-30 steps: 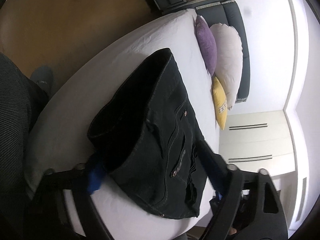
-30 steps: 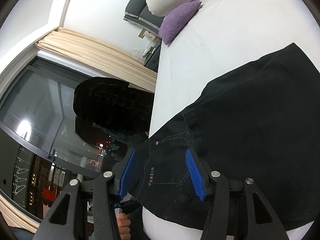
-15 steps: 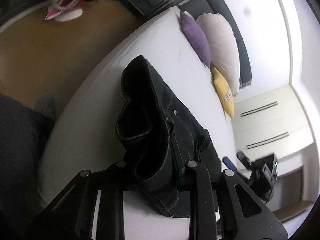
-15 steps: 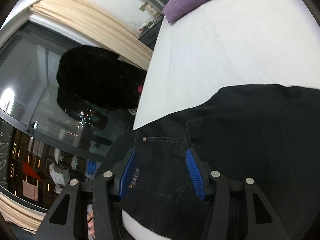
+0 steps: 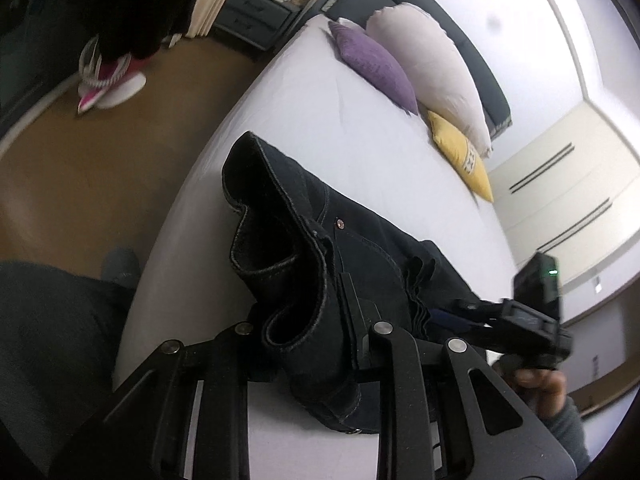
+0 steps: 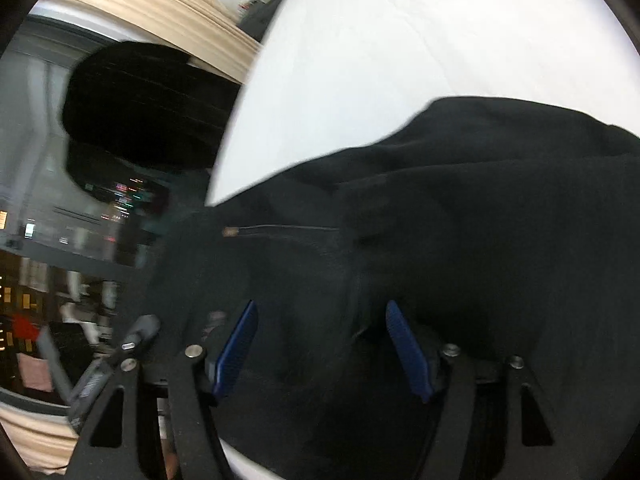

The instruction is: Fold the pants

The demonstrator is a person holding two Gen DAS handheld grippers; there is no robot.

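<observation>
- Dark denim pants (image 5: 360, 264), stitched seams and copper rivets: they lie bunched on the white bed sheet (image 5: 320, 128), low centre of the left view, near the bed's near edge.
- Left hand-held gripper (image 5: 308, 344), black with bolted arms: clenched on a rolled hem or waistband edge of the pants at bottom centre, the cloth curling up between its fingers.
- Right hand-held gripper (image 6: 320, 340), blue ribbed pads (image 6: 404, 344): its pads stand apart with denim lying between them; we judge it released, not yet pinching.
- Handling, as we judge it: thick, soft, fairly heavy cloth that droops and slides little; best taken at the stiff waistband or hem, where the doubled seams give a firm bite.
- Left view alone shows a purple cushion (image 5: 376, 68), a long white pillow (image 5: 432, 68) and a yellow cushion (image 5: 464, 156) at upper right, brown floor (image 5: 100, 168) at left, and the right gripper's body with the person's fingers at lower right.
- Right view alone, blurred, shows the broad dark spread of pants (image 6: 480, 220) across the right half and a night window (image 6: 60, 240) at left.
</observation>
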